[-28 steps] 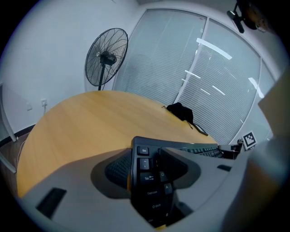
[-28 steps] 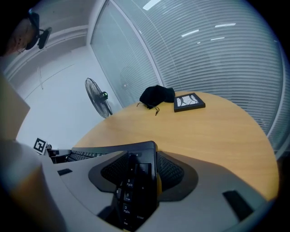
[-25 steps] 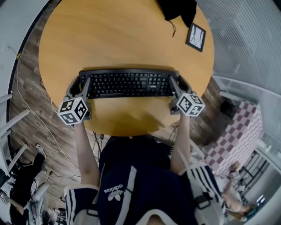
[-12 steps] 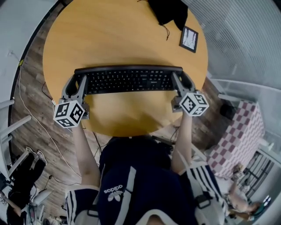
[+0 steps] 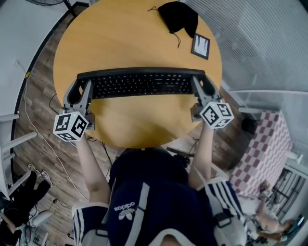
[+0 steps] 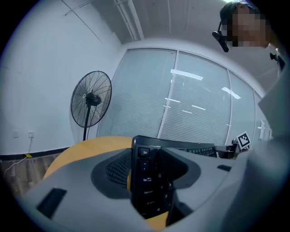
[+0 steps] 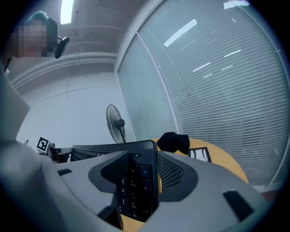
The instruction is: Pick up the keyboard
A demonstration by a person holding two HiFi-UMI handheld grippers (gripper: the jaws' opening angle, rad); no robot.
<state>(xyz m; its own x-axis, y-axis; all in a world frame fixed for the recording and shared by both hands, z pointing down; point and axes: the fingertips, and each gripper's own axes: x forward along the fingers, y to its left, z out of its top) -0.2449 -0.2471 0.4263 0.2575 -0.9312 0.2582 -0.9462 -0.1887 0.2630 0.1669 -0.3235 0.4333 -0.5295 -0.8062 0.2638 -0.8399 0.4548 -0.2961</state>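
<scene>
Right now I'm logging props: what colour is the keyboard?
Black; the keyboard shows best in the head view.

Even, bright light is given by a ceiling lamp (image 7: 66,11), and streaks of it are mirrored in the glass wall (image 7: 204,68). Only faint, soft shadows are cast on the table (image 5: 134,43). The keyboard (image 5: 139,84) is rendered dark and low in contrast. Lines are bent by fisheye distortion, corners are vignetted black, and the nearest foreground is blurred in both gripper views

The black keyboard (image 5: 139,84), keys up, lies crosswise, clamped endwise by left tool (image 5: 83,90) and right tool (image 5: 198,86).
</scene>
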